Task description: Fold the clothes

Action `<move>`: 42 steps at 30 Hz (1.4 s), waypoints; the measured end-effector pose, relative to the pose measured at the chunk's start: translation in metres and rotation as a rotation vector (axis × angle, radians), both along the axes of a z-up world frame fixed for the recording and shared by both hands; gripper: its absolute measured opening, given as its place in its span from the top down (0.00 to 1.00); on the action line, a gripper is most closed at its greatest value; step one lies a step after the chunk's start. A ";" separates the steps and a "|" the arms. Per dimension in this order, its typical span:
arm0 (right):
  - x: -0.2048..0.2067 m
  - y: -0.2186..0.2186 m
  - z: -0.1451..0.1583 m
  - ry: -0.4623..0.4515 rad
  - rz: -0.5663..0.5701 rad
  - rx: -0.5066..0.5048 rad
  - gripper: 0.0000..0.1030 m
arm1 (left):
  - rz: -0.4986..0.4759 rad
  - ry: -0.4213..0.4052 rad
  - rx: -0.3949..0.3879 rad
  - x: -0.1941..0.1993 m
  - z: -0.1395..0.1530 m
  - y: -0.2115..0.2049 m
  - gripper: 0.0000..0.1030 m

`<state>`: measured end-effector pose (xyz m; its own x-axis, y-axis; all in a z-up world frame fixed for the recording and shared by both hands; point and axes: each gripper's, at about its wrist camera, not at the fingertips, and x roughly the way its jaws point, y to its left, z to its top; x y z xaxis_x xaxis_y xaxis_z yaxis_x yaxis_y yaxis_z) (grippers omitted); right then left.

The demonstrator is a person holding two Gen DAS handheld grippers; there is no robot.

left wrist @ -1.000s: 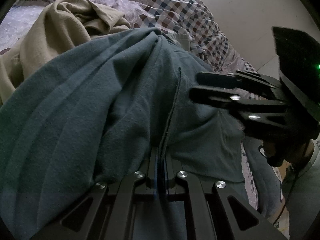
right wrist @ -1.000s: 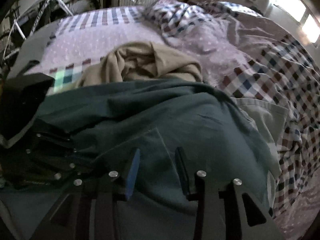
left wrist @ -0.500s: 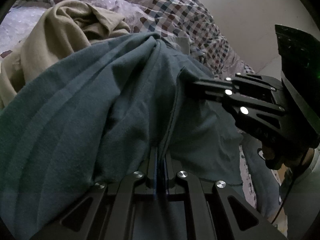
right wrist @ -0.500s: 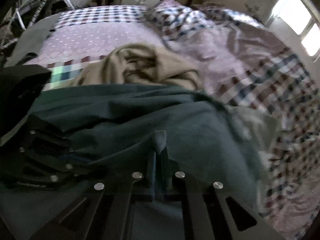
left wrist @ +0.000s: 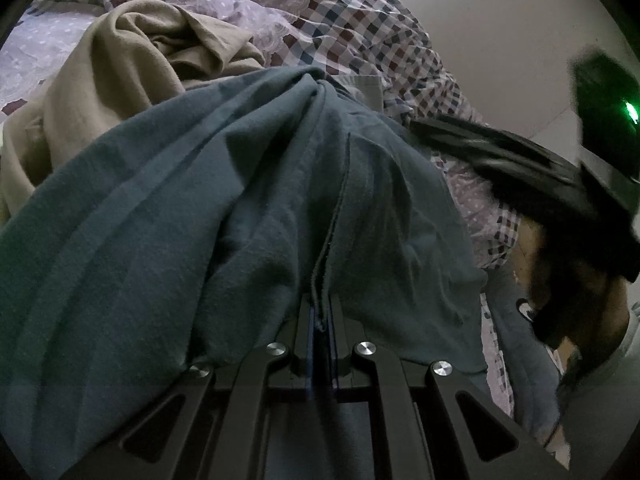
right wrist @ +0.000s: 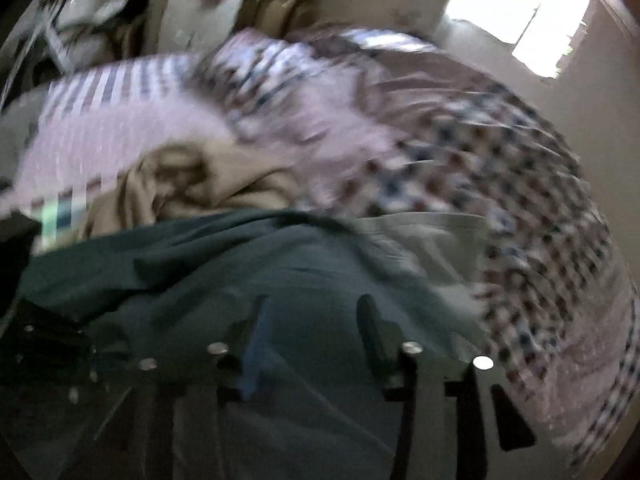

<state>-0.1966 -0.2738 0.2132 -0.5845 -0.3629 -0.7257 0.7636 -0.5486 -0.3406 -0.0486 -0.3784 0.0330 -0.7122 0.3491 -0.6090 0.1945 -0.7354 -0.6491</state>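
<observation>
Your left gripper [left wrist: 320, 344] is clenched on the hem of the teal garment [left wrist: 200, 220], a knit top as far as I can judge. Two layers of the edge stand between its jaws. The garment lies on the bed [left wrist: 360, 36], near you, and it is draped in long folds that run from your grip to the far side. A crumpled beige garment [left wrist: 132, 64] lies just behind it, touching its far edge, and a pale grey piece [right wrist: 432, 236] shows at its right.

Your right gripper [right wrist: 312, 332] has just been opening. Its jaws now stand apart above the teal cloth and nothing is pinched between them. The right view is blurred, so I cannot tell if the tips touch the cloth.

The step in hand seems to be a new grip for the right side. To do it well, keep the left grip quiet and firm, because it anchors the hem. Bring the right jaws down to the same edge, further to the right. Take both layers together, not only the upper one. Then pull the two grips apart gently until the edge is straight before you fold. Be careful not to catch the checked bedsheet [right wrist: 520, 184] below.
</observation>
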 end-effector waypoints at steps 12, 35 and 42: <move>-0.060 0.380 0.008 -0.185 -0.800 -0.417 0.23 | 0.003 0.007 -0.016 -0.004 -0.002 0.000 0.93; 0.119 0.411 -0.073 -0.273 -0.909 -0.390 0.23 | -0.020 0.002 -0.055 0.003 0.002 0.004 0.82; 0.253 0.369 -0.030 -0.127 -0.832 -0.649 0.23 | -0.053 0.077 -0.064 0.033 0.034 0.022 0.30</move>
